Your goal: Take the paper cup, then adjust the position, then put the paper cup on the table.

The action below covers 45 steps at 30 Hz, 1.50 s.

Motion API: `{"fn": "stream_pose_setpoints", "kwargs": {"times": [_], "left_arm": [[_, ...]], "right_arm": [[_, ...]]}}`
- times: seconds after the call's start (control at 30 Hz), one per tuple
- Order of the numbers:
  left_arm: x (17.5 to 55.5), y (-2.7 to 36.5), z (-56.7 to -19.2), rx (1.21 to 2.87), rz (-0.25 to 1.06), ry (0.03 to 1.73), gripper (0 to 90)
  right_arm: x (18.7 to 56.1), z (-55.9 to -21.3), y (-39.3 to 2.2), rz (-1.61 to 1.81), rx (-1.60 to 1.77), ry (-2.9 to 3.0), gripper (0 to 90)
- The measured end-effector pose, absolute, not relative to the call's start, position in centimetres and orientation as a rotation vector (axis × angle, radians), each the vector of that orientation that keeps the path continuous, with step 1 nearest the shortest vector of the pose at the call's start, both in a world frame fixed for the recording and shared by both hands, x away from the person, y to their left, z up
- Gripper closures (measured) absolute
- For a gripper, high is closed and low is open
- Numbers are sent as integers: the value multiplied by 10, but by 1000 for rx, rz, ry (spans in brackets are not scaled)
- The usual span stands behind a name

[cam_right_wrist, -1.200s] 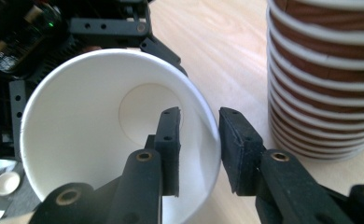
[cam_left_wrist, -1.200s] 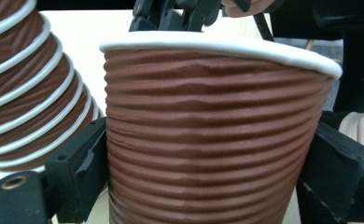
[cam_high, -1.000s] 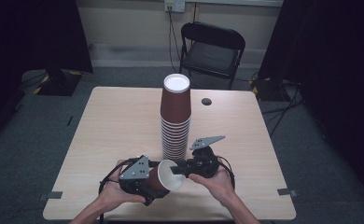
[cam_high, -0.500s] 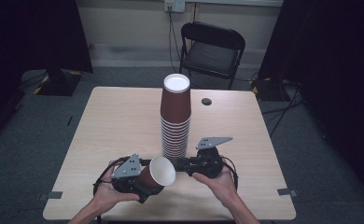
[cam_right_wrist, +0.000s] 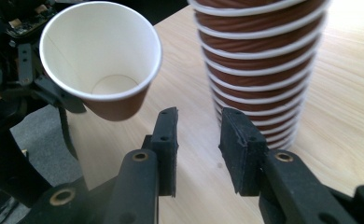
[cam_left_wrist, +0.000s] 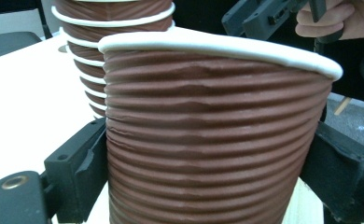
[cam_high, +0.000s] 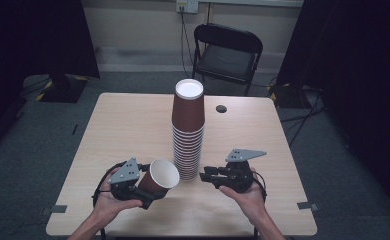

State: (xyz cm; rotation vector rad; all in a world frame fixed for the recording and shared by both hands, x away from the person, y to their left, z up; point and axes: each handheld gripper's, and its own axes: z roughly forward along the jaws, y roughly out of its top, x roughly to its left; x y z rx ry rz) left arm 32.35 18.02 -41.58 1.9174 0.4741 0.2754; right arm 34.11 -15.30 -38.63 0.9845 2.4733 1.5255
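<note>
A pale wooden square surface (cam_high: 118,130) is seen from above, set on grey carpet, with a black folding chair (cam_high: 227,52) standing beyond its far edge. A small dark round object (cam_high: 221,108) lies on the surface near the far edge, well apart from everything else.

A tall stack of brown ribbed paper cups with white rims (cam_high: 188,131) stands upright near the middle of the surface. In the right gripper view the stack's lower cups (cam_right_wrist: 259,65) are seen at the upper right.

At the near edge, two hands reach in from below. The left hand (cam_high: 110,205) holds the left gripper (cam_high: 145,192), topped by a grey three-cornered plate. Its fingers are closed on a single brown ribbed paper cup with a white lining (cam_high: 159,178), held just left of the stack's base and tilted so that its open mouth faces up and toward the right. In the left gripper view the cup's ribbed wall (cam_left_wrist: 213,140) is seen pressed between the two black fingers (cam_left_wrist: 80,175), and it appears slightly creased.

The right hand (cam_high: 248,195) holds the right gripper (cam_high: 204,176) just right of the stack's base, pointed toward the stack. In the right gripper view its fingers (cam_right_wrist: 167,140) are seen a narrow gap apart, with nothing between them; the single cup (cam_right_wrist: 103,58) is seen beyond, to the left, showing its white inside
</note>
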Motion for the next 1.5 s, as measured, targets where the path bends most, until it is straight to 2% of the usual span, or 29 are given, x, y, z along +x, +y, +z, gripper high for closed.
{"fn": "stream_pose_setpoints", "kwargs": {"times": [0.63,0.77,1.0,1.13,1.5], "left_arm": [[334,201,-408,1822,328,603,104],[339,207,-404,1822,312,647,104],[347,213,-399,1795,399,666,104],[350,214,-396,1773,450,672,105],[374,224,-401,1734,451,762,104]], "right_arm": [[338,-400,-181,1490,1070,2410,612],[335,-401,-188,1478,1092,2391,524],[332,-407,-203,1396,1167,2332,380],[333,-414,-215,1380,1222,2297,364],[329,-424,-229,1353,1274,2276,365]]}}
